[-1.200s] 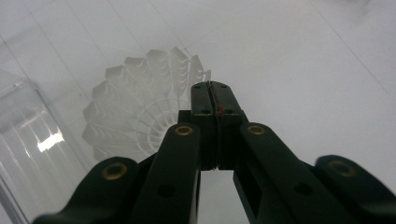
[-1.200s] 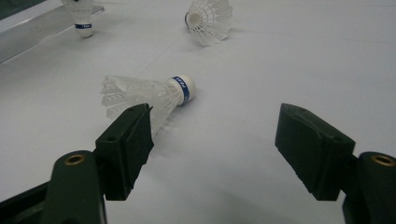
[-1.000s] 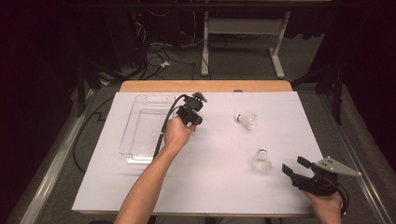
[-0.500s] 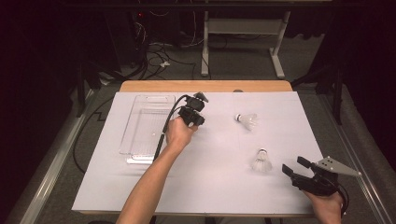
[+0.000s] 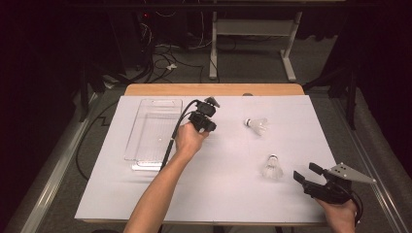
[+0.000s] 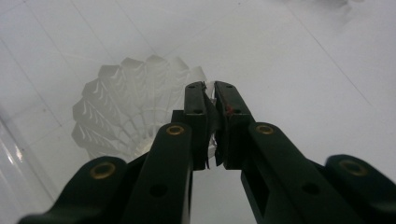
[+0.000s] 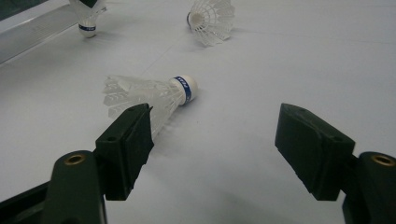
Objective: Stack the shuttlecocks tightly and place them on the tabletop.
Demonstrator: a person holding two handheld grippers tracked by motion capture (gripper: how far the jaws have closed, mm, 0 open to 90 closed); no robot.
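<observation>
From the high view, the left gripper [image 5: 203, 120] sits just right of the clear tray [image 5: 154, 127] on the white sheet [image 5: 218, 194], while the right gripper [image 5: 311, 180] rests at the near right edge, a shuttlecock [image 5: 272, 167] just left of it and another [image 5: 257, 125] farther off. In the left gripper view, the jaws pinch the feather rim of a third shuttlecock [image 6: 133, 109]; they have just been opening slightly, the feather between them. In the right gripper view, the jaws stand wide apart and empty, the near shuttlecock [image 7: 149, 93] lying on its side ahead.
</observation>
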